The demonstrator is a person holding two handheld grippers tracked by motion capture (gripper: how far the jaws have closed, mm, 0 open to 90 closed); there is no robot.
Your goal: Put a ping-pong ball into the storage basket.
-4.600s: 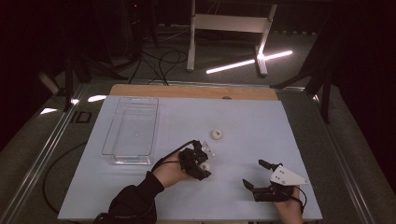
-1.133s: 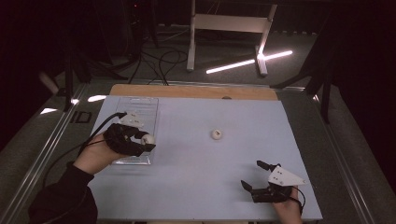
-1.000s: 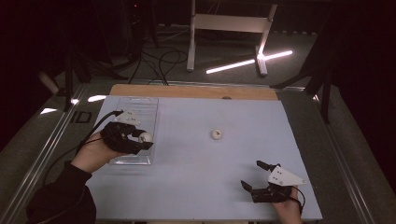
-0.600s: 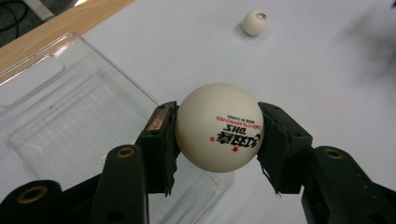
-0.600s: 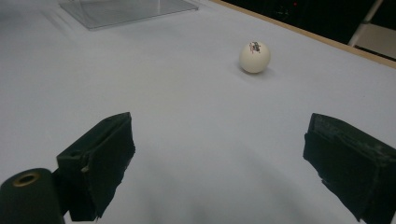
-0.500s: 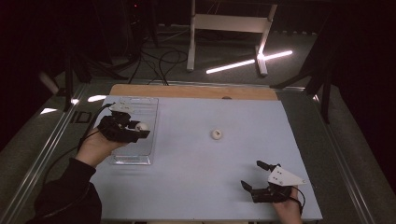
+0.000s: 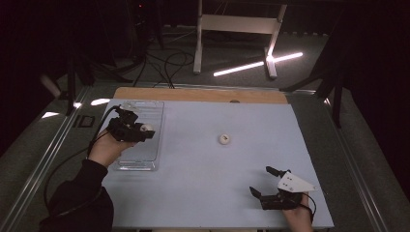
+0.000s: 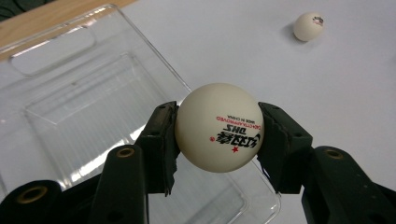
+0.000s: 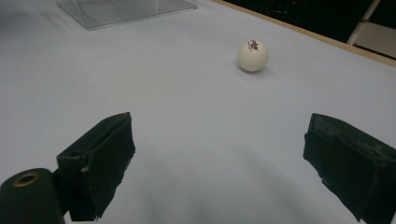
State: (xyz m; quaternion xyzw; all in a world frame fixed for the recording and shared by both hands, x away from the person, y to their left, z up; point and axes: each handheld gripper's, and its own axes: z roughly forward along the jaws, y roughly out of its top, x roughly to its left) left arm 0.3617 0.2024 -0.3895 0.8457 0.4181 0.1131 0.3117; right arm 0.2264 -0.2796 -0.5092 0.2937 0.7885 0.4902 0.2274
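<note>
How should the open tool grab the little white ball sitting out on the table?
Probably across its widest middle. The loose ball is round, so any side suits; it lies ahead of the right tool, whose jaws stand wide apart. Come level and straight on, one pad each side.

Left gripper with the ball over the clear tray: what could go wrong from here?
1. The left gripper pinches the held ball by two small pads on its round sides, so it might slip out early.
2. The clear tray looks shallow and hard; a dropped ball may bounce or roll over its rim.
3. The second ball lies loose on the table and could roll if nudged.
</note>
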